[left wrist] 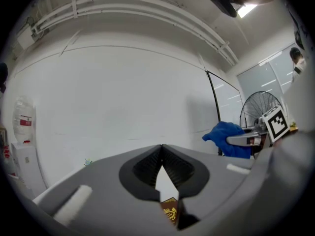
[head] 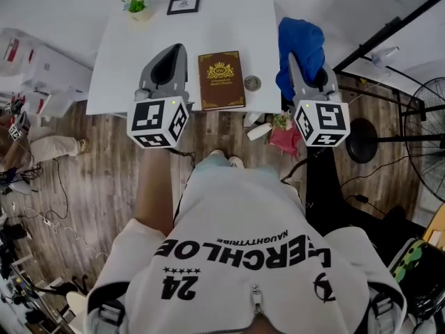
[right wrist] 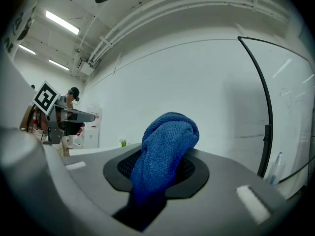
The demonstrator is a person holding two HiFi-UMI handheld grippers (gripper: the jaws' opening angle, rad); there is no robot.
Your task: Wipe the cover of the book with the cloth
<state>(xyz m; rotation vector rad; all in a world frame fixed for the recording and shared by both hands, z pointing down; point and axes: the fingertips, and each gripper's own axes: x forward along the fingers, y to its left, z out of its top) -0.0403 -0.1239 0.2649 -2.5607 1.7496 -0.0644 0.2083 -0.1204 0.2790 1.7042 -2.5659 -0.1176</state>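
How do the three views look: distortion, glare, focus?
Head view: evenly lit, sharp; brown book clear, frame edges bowed. Left gripper view: strong fisheye, black vignette, ceiling light blown out. Right gripper view: same fisheye; blue cloth crisp, its lower part in shadow.

A closed brown book (head: 221,80) with a gold crest and border lies flat, cover up, at upper centre. A bunched blue cloth (head: 300,44) is at its right, not touching it.

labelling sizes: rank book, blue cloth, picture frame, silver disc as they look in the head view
book, blue cloth: too alike, cloth partly hidden by the right hand-held gripper
picture frame
silver disc
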